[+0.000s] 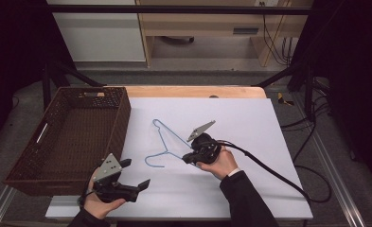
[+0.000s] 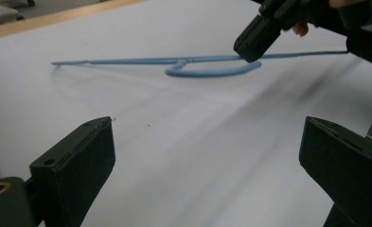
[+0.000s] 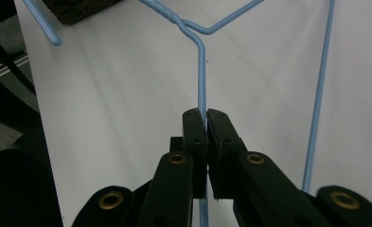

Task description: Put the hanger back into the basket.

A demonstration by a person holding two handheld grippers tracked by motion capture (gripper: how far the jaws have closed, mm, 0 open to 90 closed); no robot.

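A light blue wire hanger (image 1: 167, 139) lies on the white sheet (image 1: 250, 127) that covers the table, its hook toward the near left. My right gripper (image 1: 187, 158) is shut on one wire arm of the hanger (image 3: 202, 80); in the right gripper view the jaws pinch that wire between their tips. My left gripper (image 1: 137, 174) hovers low over the sheet's near left part, open, with nothing between its jaws. In the left gripper view the hanger (image 2: 193, 61) lies ahead, and the right gripper (image 2: 250, 45) grips it at the upper right.
A dark brown woven basket (image 1: 122, 123) stands at the table's left, beside the sheet. A black cable (image 1: 269, 168) trails from the right gripper across the sheet to the right. Wooden furniture and cables stand beyond the far table edge.
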